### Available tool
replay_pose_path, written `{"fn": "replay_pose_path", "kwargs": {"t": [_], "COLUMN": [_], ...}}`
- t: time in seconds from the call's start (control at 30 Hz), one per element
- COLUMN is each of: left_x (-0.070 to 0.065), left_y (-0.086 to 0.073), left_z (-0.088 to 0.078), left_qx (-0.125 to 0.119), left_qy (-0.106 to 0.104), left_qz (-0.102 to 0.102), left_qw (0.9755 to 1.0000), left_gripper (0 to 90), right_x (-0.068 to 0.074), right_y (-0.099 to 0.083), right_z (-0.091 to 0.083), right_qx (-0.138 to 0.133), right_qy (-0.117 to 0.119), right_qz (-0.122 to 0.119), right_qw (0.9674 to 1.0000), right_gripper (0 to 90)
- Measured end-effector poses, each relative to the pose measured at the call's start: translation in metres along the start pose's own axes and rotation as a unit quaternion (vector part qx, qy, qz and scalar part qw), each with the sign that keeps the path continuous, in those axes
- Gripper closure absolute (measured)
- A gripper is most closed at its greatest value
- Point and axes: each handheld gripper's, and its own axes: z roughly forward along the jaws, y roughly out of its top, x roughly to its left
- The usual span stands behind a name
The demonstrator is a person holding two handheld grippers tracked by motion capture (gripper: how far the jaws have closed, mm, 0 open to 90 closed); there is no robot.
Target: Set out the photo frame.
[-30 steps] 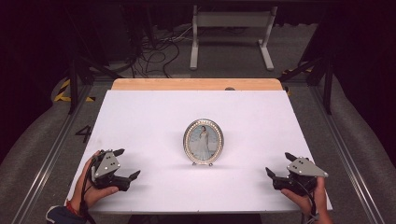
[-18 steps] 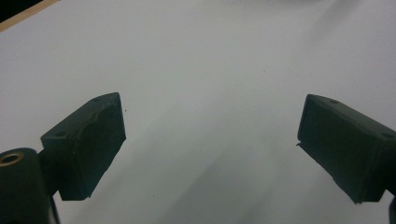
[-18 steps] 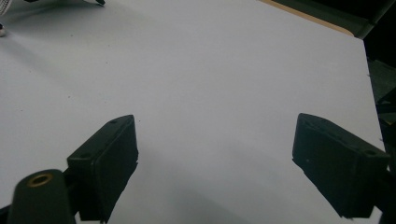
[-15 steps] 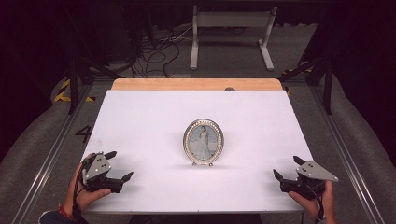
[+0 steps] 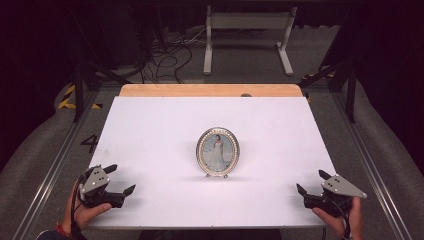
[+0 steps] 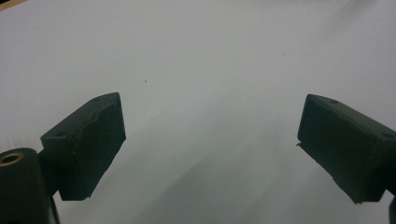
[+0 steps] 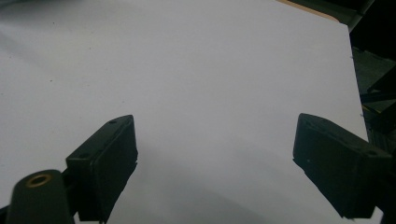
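Observation:
A small oval picture frame with a beaded silver rim stands upright on little feet at the middle of the white table; it holds a picture of a figure in white. My left gripper rests at the table's front left corner, open, with nothing between its jaws. My right gripper sits at the front right corner, also open and empty. Both are far from the frame. In the left gripper view the left gripper has bare white surface between its jaws; the right gripper view shows the same for the right gripper.
A wooden strip runs along the table's far edge. Beyond it are cables on the floor and a white metal stand. Metal rails flank the table. The table's right edge is close to my right gripper.
Both grippers have drawn back toward the front edge of the table and slightly outward, staying open. The picture frame has not moved.

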Motion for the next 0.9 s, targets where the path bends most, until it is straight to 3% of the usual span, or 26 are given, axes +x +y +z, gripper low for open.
{"fn": "replay_pose_path", "kwargs": {"t": [0.27,0.9], "left_x": [-0.0048,-0.0072], "left_y": [0.0022,0.0024], "left_z": [0.0014,0.0049], "left_qx": [0.001,0.004], "left_qy": [-0.002,-0.007], "left_qz": [0.01,0.011], "left_qw": [1.0,0.9999], "left_gripper": [8.4,8.3], "right_x": [0.0018,0.0056], "right_y": [-0.0004,-0.0013], "right_z": [0.0006,-0.0005], "right_qx": [-0.002,0.002], "right_qy": [0.006,0.009], "right_qz": [-0.002,-0.006], "right_qw": [1.0,0.9999], "right_gripper": [13.9,13.9]}}
